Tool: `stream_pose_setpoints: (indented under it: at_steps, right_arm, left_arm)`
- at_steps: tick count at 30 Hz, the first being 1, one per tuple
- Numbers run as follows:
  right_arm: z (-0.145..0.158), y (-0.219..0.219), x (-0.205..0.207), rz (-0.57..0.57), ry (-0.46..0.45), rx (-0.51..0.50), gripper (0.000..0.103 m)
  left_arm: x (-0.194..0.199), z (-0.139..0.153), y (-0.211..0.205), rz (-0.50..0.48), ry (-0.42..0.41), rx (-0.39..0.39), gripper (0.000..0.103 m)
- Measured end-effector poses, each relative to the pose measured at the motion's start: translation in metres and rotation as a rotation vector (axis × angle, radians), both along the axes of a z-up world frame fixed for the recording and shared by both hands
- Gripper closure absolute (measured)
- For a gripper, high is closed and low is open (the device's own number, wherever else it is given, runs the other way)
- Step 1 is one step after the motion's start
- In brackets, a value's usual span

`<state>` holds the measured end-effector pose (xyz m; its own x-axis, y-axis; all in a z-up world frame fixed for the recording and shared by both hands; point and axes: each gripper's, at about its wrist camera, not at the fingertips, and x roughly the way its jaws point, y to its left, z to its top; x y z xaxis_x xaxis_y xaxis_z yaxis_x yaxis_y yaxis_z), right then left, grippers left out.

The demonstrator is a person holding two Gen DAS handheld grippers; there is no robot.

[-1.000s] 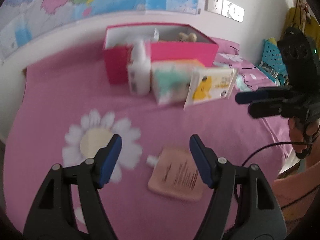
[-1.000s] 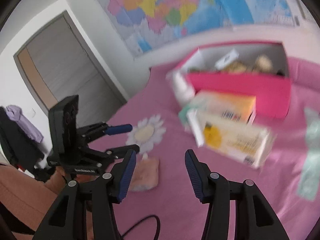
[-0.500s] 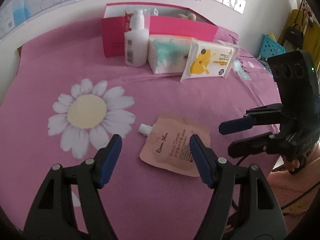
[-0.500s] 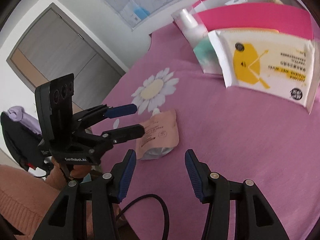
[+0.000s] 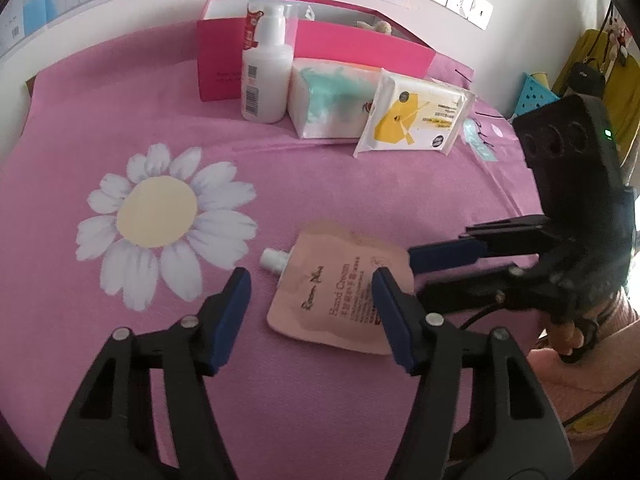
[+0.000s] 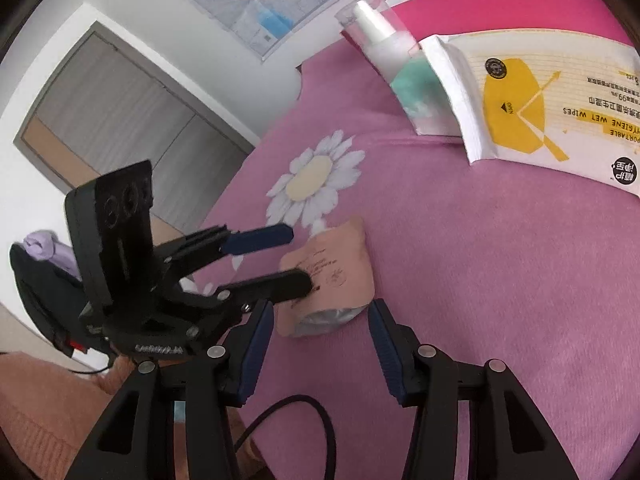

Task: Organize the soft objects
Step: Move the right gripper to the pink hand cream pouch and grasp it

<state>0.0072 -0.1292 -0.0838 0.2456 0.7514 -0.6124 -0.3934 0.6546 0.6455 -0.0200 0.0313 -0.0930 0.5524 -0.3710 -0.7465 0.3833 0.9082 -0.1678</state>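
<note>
Hand cream pouch (image 5: 338, 286) lies flat on pink bed cover (image 5: 360, 184), between wide-open, empty left gripper (image 5: 310, 304) fingers; right gripper (image 6: 322, 330) also wide open, possibly touching pouch edge.

Peach hand-cream pouch (image 5: 340, 286) flat on pink cloth (image 5: 280, 176); open left gripper (image 5: 310, 304) above; right gripper (image 5: 416, 276) alongside

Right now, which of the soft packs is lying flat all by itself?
The peach hand cream pouch. It lies flat near the daisy print, while the wet wipes pack and tissue pack lean by the pink box.
</note>
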Motion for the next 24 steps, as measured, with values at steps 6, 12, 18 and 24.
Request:
stream_pose_setpoints:
  at_steps: [6,12,18,24]
  right_arm:
    - [-0.004,-0.009,0.011,-0.052,0.038,0.014,0.076]
    - [0.004,-0.017,0.015,-0.092,-0.005,-0.029,0.079]
    - [0.01,-0.033,0.015,-0.136,-0.026,-0.062,0.077]
    - [0.008,-0.029,0.007,-0.117,-0.007,-0.05,0.072]
  left_arm:
    - [-0.002,-0.001,-0.003,-0.027,0.018,-0.037,0.039]
    - [-0.002,-0.004,-0.016,-0.052,0.031,-0.047,0.039]
    - [0.001,-0.004,-0.021,-0.059,0.036,-0.052,0.039]
    - [0.006,-0.004,-0.015,-0.049,0.056,-0.084,0.039]
